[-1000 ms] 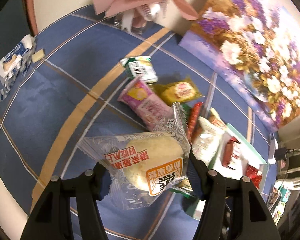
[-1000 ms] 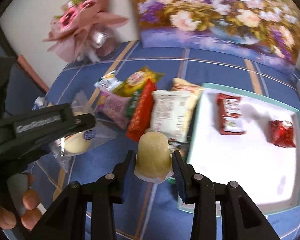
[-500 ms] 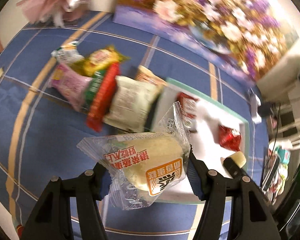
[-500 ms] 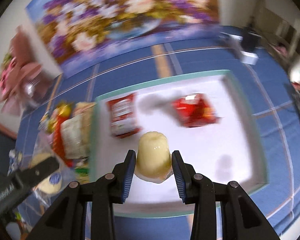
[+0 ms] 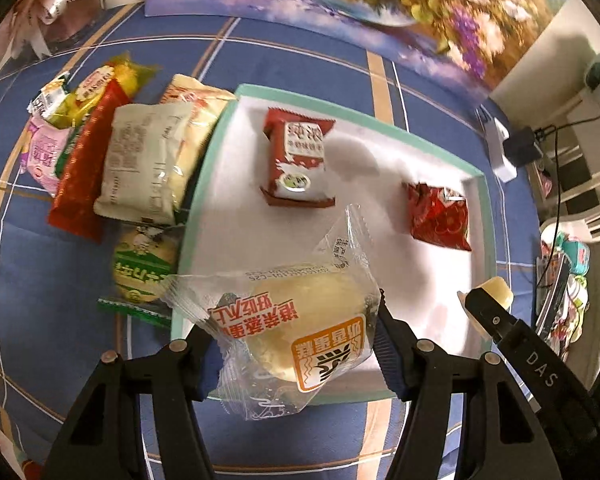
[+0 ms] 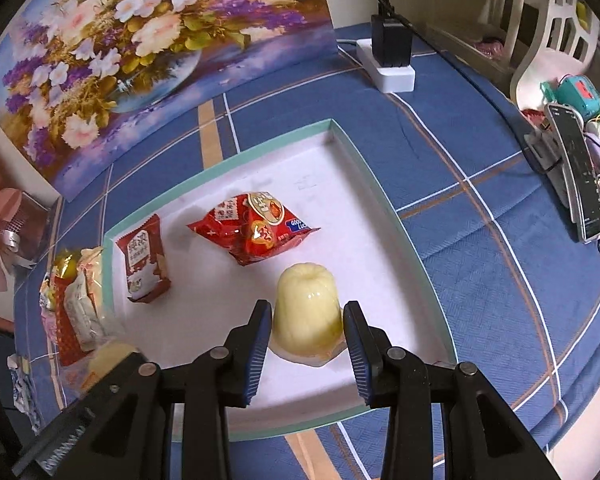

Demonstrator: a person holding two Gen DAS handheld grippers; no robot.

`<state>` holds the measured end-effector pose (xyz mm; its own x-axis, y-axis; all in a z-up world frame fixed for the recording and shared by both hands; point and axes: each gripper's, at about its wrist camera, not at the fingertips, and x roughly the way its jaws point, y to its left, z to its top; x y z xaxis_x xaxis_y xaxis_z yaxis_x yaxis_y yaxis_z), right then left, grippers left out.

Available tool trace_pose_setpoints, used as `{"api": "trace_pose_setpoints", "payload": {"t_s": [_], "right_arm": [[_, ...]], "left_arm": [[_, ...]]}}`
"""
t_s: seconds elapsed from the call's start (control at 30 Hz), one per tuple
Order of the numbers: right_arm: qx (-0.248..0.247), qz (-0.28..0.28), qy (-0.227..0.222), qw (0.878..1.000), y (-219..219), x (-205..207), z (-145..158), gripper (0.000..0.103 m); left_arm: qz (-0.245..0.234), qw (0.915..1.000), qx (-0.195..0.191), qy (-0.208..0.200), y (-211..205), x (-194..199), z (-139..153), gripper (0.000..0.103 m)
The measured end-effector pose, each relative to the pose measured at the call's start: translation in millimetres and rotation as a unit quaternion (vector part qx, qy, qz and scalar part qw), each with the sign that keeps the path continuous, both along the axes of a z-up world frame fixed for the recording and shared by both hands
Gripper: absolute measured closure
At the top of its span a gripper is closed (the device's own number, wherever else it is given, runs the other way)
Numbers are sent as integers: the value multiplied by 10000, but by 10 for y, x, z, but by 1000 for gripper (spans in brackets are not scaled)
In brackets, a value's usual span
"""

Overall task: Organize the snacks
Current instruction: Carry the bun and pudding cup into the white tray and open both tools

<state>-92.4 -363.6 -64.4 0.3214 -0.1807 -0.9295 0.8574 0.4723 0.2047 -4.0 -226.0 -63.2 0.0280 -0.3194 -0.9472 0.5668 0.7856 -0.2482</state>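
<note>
Left wrist: left gripper point(image 5: 296, 344) pinches the clear-wrapped bun point(image 5: 308, 332) above the near edge of the white tray point(image 5: 216, 184), open floor lying straight ahead. Right wrist: right gripper point(image 6: 306, 336) clamps the upright jelly cup point(image 6: 306, 312) over the tray's near-right part, red packet point(image 6: 254, 232) just beyond.
</note>
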Motion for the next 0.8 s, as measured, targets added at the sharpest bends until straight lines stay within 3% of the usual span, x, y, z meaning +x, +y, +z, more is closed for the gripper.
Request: {"api": "trace_pose_setpoints", "payload": {"t_s": [0.23,0.37,0.53,0.8], "right_arm": [[22,67,32,10000,20,37,-17,63],[77,78,72,9999,18,45,-34,63],[128,91,118,9998,20,52,-59,63],[179,165,140,9996,34,80,-93,59]], "left_arm": [[-121,9999,23,51,-62,-42,-39,36],[-86,9999,54,13,-62,-21,-48,25],[-18,10000,42,-68,-18,23,-10,25],[344,9977,153,-567,162,146,146,18]]}}
